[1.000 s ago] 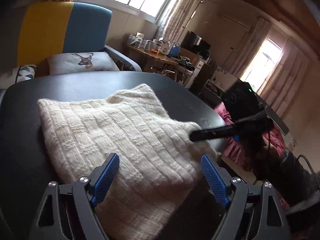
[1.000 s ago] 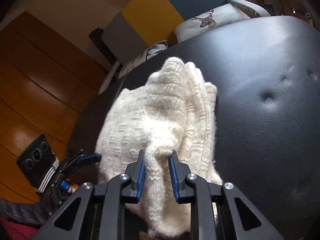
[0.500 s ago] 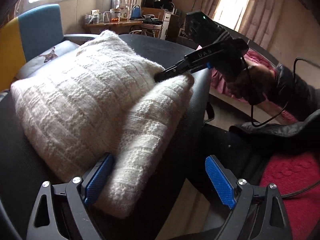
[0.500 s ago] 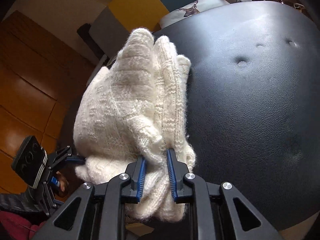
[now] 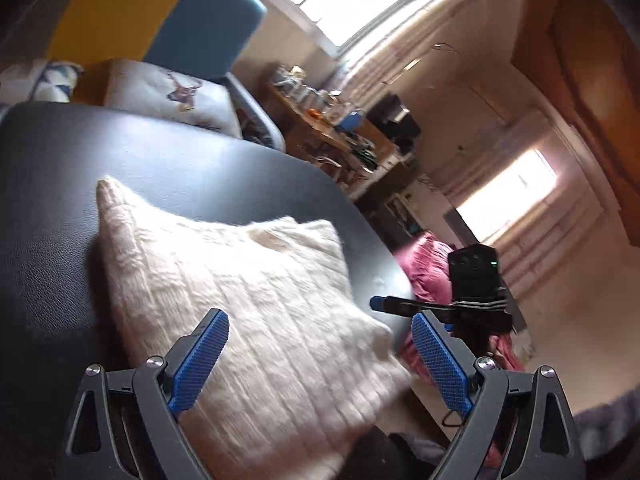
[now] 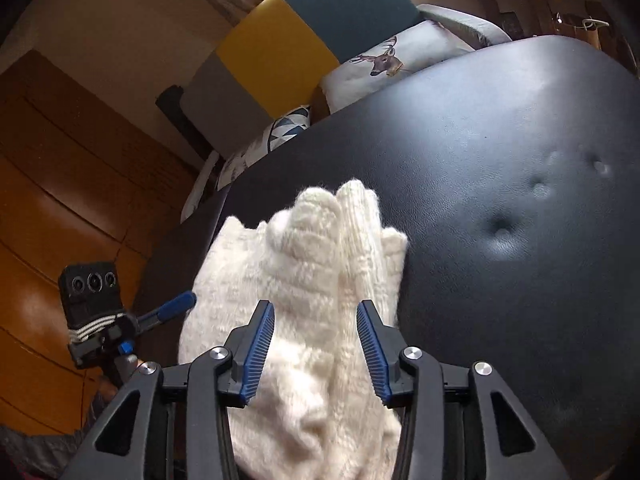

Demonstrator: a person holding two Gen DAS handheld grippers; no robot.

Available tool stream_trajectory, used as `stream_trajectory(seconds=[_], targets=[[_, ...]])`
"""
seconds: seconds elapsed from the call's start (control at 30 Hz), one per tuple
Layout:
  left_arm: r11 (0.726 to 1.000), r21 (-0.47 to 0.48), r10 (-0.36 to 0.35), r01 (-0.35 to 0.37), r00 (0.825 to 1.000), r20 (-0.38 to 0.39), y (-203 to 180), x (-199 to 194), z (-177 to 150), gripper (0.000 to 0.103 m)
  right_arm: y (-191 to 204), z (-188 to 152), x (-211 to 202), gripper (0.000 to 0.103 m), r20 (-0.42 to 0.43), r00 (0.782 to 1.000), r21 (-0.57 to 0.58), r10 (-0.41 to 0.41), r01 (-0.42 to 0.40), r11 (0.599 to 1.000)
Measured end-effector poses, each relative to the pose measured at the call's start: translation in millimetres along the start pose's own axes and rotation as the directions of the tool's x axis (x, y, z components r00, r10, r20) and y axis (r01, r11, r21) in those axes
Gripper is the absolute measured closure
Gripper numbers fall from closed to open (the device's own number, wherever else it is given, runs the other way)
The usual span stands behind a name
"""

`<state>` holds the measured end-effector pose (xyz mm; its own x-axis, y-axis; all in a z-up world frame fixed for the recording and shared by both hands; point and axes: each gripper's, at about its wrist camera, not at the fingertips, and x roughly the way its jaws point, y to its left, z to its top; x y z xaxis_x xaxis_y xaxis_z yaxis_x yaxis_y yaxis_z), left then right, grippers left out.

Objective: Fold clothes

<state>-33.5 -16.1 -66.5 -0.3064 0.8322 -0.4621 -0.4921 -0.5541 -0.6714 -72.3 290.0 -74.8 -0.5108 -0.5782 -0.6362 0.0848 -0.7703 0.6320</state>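
A folded cream knitted sweater [image 5: 248, 304] lies on the black padded leather surface [image 5: 120, 168], near its edge. My left gripper [image 5: 320, 348] is open and empty just above the sweater's near end. In the right wrist view the sweater [image 6: 316, 280] lies bunched between the spread blue pads of my right gripper [image 6: 316, 340], which is open around it without clamping. The right gripper also shows in the left wrist view [image 5: 452, 304], off the surface's right edge. The left gripper shows in the right wrist view [image 6: 172, 308], left of the sweater.
A yellow and blue armchair [image 6: 304, 36] with a deer cushion [image 6: 384, 64] stands behind the surface. A cluttered wooden table [image 5: 328, 128] stands by the window. Pink bedding [image 5: 424, 264] lies beyond the surface's right edge. Button dimples [image 6: 500, 232] mark the leather.
My right gripper has opened and let go of the sweater, which has dropped flatter onto the surface. My left gripper has swung back to face the sweater from its near end.
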Motion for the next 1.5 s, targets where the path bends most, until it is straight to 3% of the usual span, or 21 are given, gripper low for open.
stream_trajectory(seconds=[0.13,0.17,0.2,0.27,0.33,0.4,0.47,0.57,0.63,0.7,0.77,0.83,0.9,1.0,1.1,1.17,1.23,1.3,1.37,1.5], targets=[[0.998,0.039,0.049,-0.048,0.999,-0.009,-1.5,12.3,1.8,0.009,4.0,15.3,29.0,0.059,-0.038,0.998,0.021,0.054,-0.053,0.998],[0.997,0.057,0.05,-0.05,0.999,-0.01,-3.6,13.2,1.1,0.009,9.2,15.6,34.2,0.062,-0.049,0.997,-0.005,0.052,-0.052,0.999],[0.996,0.075,0.052,-0.051,0.999,-0.011,-5.7,14.0,0.5,0.009,16.8,14.3,37.8,0.073,-0.058,0.998,-0.052,0.031,-0.034,0.998],[0.992,0.11,0.06,-0.057,0.998,-0.023,-12.6,20.2,-0.5,0.009,42.8,-0.9,34.5,0.078,-0.043,0.985,-0.268,-0.168,0.151,0.952],[0.988,0.147,0.061,-0.055,0.997,-0.04,-18.0,27.2,-6.5,0.009,46.1,-19.7,38.9,0.078,0.017,0.927,-0.412,-0.374,0.347,0.842],[0.981,0.188,0.061,-0.05,0.997,-0.054,-22.0,34.5,-14.4,0.007,18.4,-26.8,38.7,0.075,0.006,0.947,-0.33,-0.32,0.304,0.894],[0.964,0.253,0.096,-0.078,0.994,-0.059,-25.8,44.2,-25.7,0.007,-10.8,-23.8,28.8,0.073,-0.011,0.98,-0.163,-0.197,0.193,0.968],[0.925,0.353,0.171,-0.143,0.984,-0.049,-36.1,55.6,-41.1,0.007,-23.1,-26.7,25.0,0.071,0.018,0.99,-0.121,-0.142,0.144,0.982],[0.916,0.369,0.184,-0.155,0.982,-0.044,-39.8,56.8,-44.1,0.007,-20.4,-24.5,22.8,0.07,0.02,0.989,-0.133,-0.147,0.148,0.98],[0.933,0.332,0.16,-0.136,0.986,-0.044,-37.2,51.9,-39.2,0.007,-16.7,-21.7,20.1,0.069,0.022,0.988,-0.146,-0.154,0.156,0.977],[0.971,0.223,0.092,-0.084,0.995,-0.024,-26.3,36.4,-26.6,0.007,-4.5,-15.6,13.4,0.068,0.038,0.981,-0.178,-0.19,0.193,0.965],[0.994,0.101,0.034,-0.035,0.999,0.018,-13.9,15.8,-14.0,0.006,19.4,-10.4,-6.7,0.066,0.13,0.961,-0.244,-0.245,0.27,0.931],[0.998,0.023,0.064,-0.066,0.994,0.093,3.2,-11.1,-4.7,0.006,45.7,-3.0,-18.4,0.066,0.201,0.954,-0.307,-0.221,0.276,0.911],[0.981,-0.095,0.183,-0.171,0.972,0.144,43.1,-39.7,10.2,0.006,85.1,9.0,-3.3,0.061,0.174,0.974,-0.41,-0.141,0.203,0.889],[0.941,-0.257,0.247,-0.218,0.965,0.086,92.7,-43.5,26.6,0.006,111.7,11.4,32.8,0.061,0.102,0.984,-0.494,-0.148,0.179,0.851],[0.917,-0.355,0.218,-0.184,0.974,0.058,121.6,-36.8,34.0,0.006,118.7,8.7,61.0,0.061,0.044,0.981,-0.53,-0.188,0.182,0.828],[0.889,-0.434,0.184,-0.147,0.982,0.043,142.9,-26.1,39.0,0.007,109.0,3.4,80.8,0.061,-0.008,0.974,-0.522,-0.227,0.189,0.832],[0.878,-0.466,0.145,-0.112,0.989,0.035,153.4,-12.2,44.1,0.007,91.1,-2.2,90.8,0.06,-0.03,0.975,-0.487,-0.222,0.179,0.855],[0.879,-0.467,0.122,-0.1,0.992,0.018,156.6,1.9,50.1,0.007,75.0,-5.7,86.1,0.06,-0.008,0.99,-0.439,-0.144,0.126,0.89],[0.897,-0.411,0.145,-0.162,0.987,-0.073,149.0,31.9,63.9,0.01,58.7,-10.6,80.0,0.06,0.02,0.998,-0.392,-0.062,0.065,0.918]])
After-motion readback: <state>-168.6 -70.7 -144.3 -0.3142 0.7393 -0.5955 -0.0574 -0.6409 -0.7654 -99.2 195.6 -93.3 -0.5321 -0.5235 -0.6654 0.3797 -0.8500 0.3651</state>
